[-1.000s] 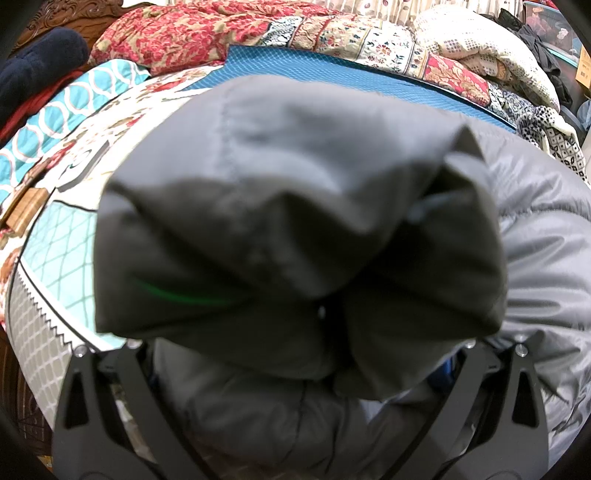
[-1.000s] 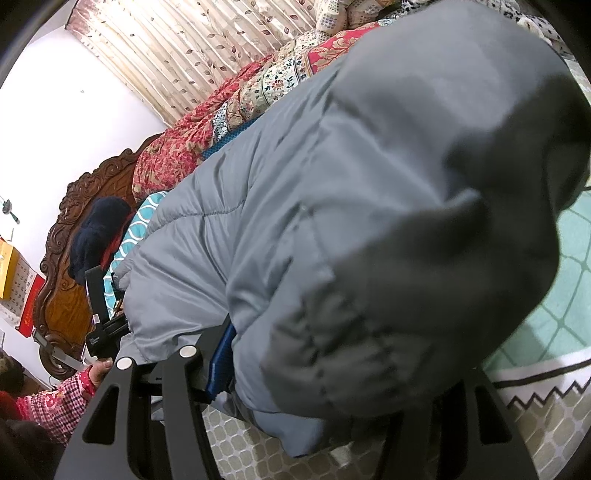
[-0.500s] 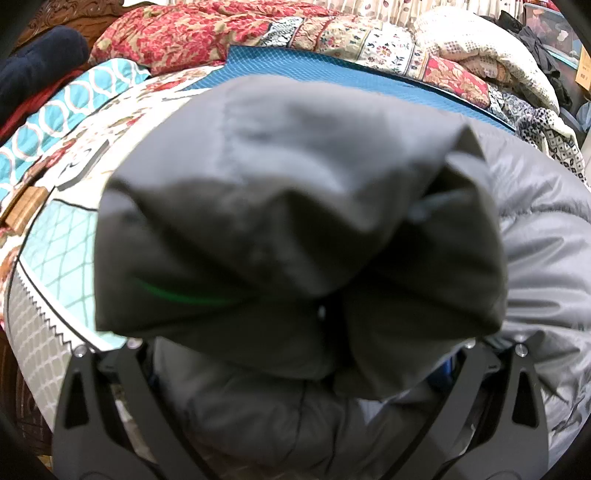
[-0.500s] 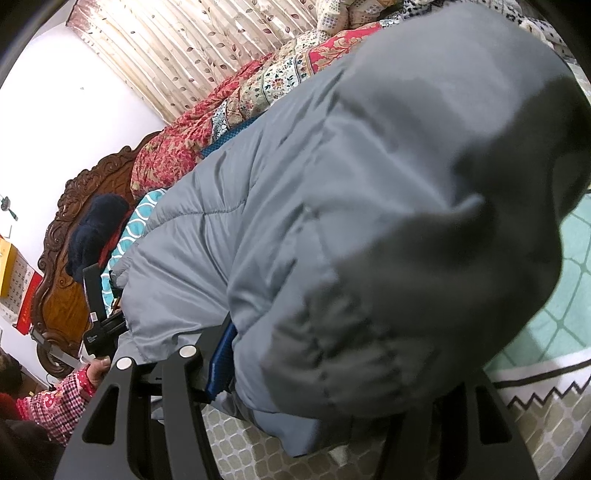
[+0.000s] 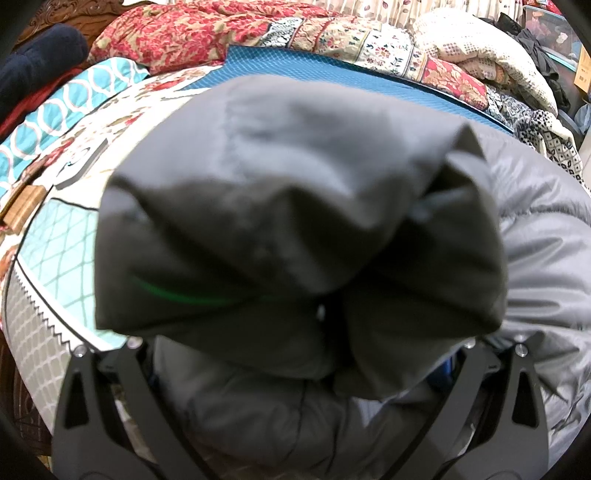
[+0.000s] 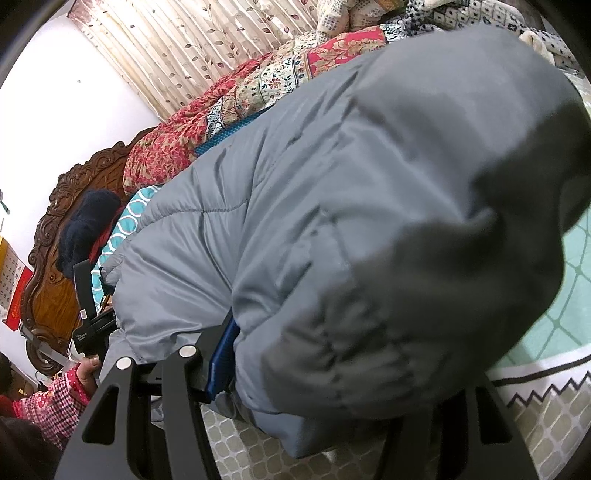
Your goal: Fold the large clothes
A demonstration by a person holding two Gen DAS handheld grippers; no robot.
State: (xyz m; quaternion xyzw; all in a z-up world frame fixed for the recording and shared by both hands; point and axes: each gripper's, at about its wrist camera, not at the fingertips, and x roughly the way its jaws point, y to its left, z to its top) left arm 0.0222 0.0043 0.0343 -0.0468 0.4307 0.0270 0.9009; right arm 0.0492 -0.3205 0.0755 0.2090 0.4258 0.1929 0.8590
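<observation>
A big grey padded jacket [image 5: 288, 229] lies on the bed, with a thick fold of it bulging up between the fingers of my left gripper [image 5: 295, 354]. That gripper is shut on the fold, and the cloth hides both fingertips. In the right wrist view the same jacket [image 6: 369, 221] fills most of the picture. My right gripper [image 6: 332, 373] is shut on another thick bunch of it, with one blue pad [image 6: 221, 354] pressed into the cloth. At the far left a hand [image 6: 88, 367] in a checked sleeve holds the other gripper's black body [image 6: 86, 321].
The jacket rests on a patterned bedspread [image 5: 55, 251] in teal, white and grey. Behind it lie a blue mat [image 5: 332, 74], a red floral quilt [image 5: 184, 33] and cream bedding [image 5: 480, 51]. A carved wooden headboard [image 6: 55, 258] with a dark blue bundle [image 6: 88, 221] stands at the left, below curtains [image 6: 207, 48].
</observation>
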